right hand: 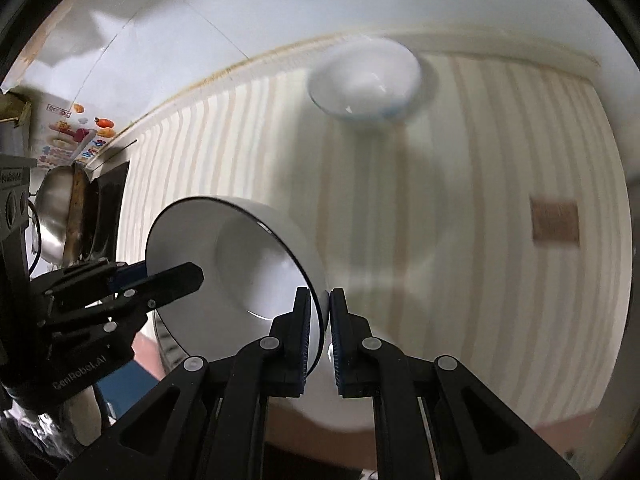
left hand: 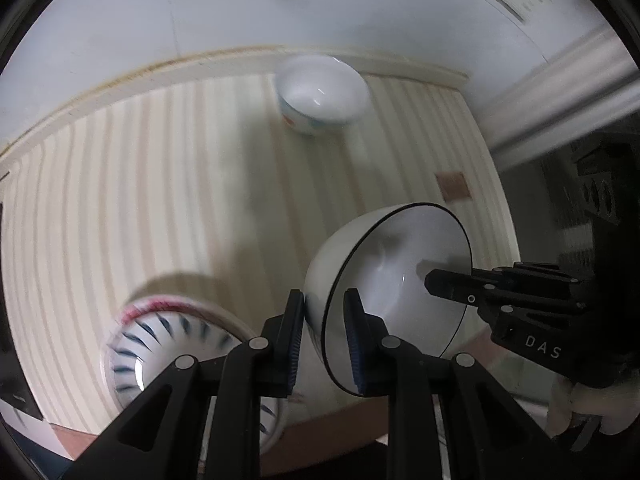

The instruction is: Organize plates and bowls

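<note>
Desk (left hand: 140,184) under a cream striped cloth, pale wall behind. Black-rimmed white bowl (left hand: 396,280) tilted above the desk, rim clamped by both: left hand-held gripper (left hand: 324,336) and right hand-held gripper (right hand: 320,336). Far small bowl (left hand: 322,94) beyond it by the wall; blue-patterned bowl (left hand: 168,344) near-left. Pans (right hand: 64,216) left of it.

left tool (left hand: 324,340): clamped, pointing steeply down | right tool (right hand: 320,336): clamped, pointing steeply down

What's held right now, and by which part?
One white black-rimmed bowl, held by both: left gripper and right gripper each have jaws clamped over its rim wall on opposite sides, one finger inside, one outside.
</note>
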